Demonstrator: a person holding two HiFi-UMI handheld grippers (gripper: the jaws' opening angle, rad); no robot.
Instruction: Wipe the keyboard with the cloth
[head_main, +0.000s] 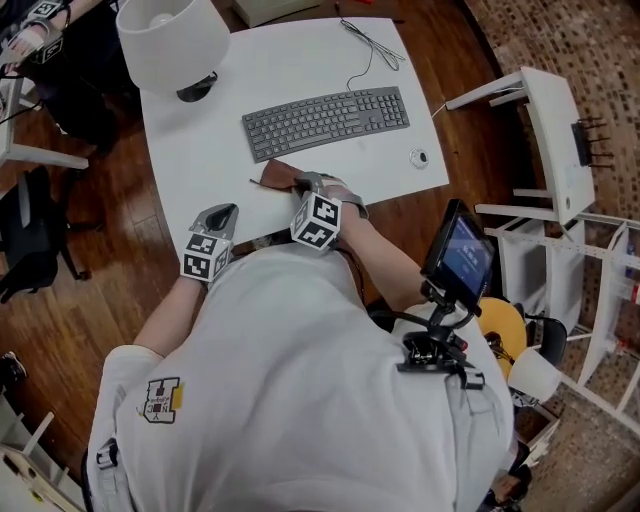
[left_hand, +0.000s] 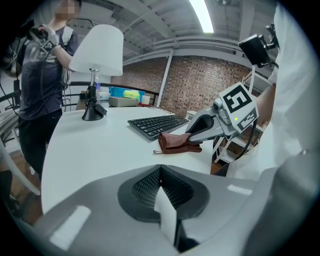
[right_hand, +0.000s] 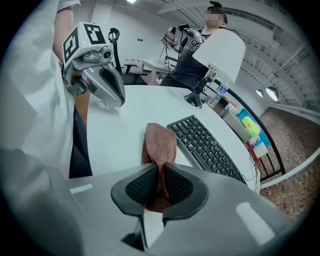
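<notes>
A grey keyboard (head_main: 326, 121) lies across the white table (head_main: 190, 150). Just in front of it lies a brown cloth (head_main: 277, 175), with my right gripper (head_main: 305, 183) shut on its near end. In the right gripper view the cloth (right_hand: 160, 145) runs up between the pads and is pinched there, beside the keyboard (right_hand: 207, 147). My left gripper (head_main: 221, 214) hovers at the table's near edge, left of the cloth, its jaws together with nothing between them. From the left gripper view the cloth (left_hand: 176, 142) and the keyboard (left_hand: 159, 124) sit ahead.
A white lamp (head_main: 172, 40) stands at the table's far left. A small round puck (head_main: 419, 157) rests near the right edge, with a cable (head_main: 372, 48) behind the keyboard. White chairs (head_main: 555, 130) stand to the right. Another person (left_hand: 40, 75) stands beyond the table.
</notes>
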